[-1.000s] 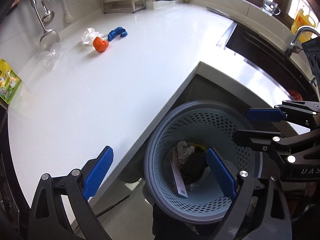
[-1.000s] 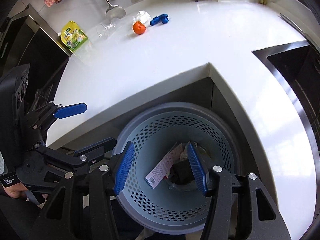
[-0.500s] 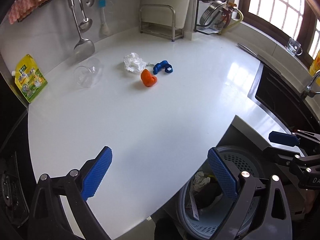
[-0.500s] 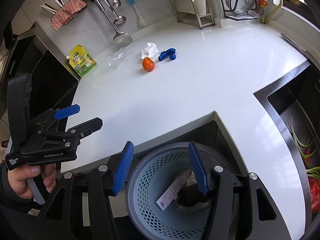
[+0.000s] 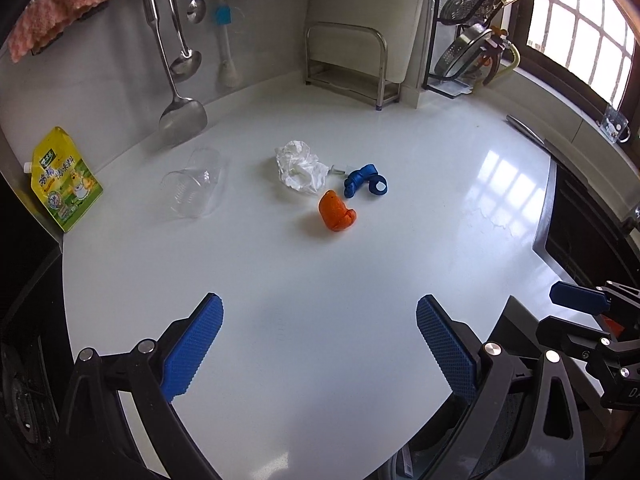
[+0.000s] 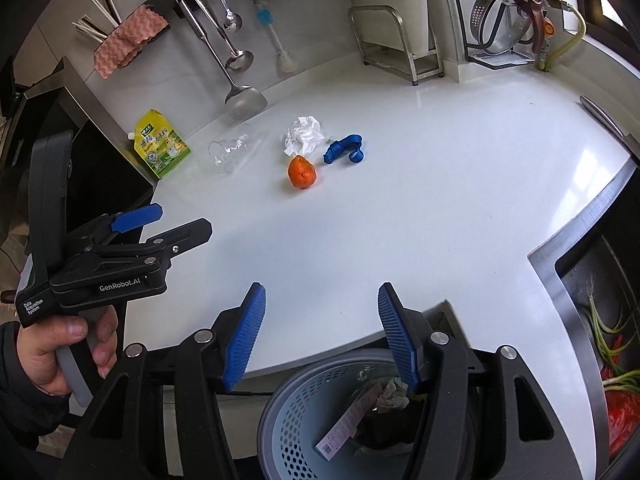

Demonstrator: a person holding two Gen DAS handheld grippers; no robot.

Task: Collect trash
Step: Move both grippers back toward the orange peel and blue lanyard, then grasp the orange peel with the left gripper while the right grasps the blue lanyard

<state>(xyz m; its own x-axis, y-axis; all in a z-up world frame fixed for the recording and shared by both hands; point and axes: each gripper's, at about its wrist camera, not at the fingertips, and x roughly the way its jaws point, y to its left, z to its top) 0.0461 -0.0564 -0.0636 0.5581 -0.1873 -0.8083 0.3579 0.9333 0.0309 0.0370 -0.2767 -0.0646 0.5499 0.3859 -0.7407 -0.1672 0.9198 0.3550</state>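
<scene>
Daylight from the window (image 5: 576,36) throws glare across the white table (image 5: 508,184). Frames sharp; fisheye edges curve and darken.

Left gripper (image 6: 172,224) body: "GenRobot.AI" and "Data Acquisition System" (white print). Yellow pouch (image 6: 162,144): characters unreadable.

A glossy white stone-like worktop (image 5: 304,280) mirrors window light beneath crumpled white paper (image 5: 300,166), a clear plastic cup (image 5: 196,186), matt orange peel (image 5: 336,212), polished steel ladles (image 6: 240,60) and a perforated grey plastic bin (image 6: 296,420).
</scene>
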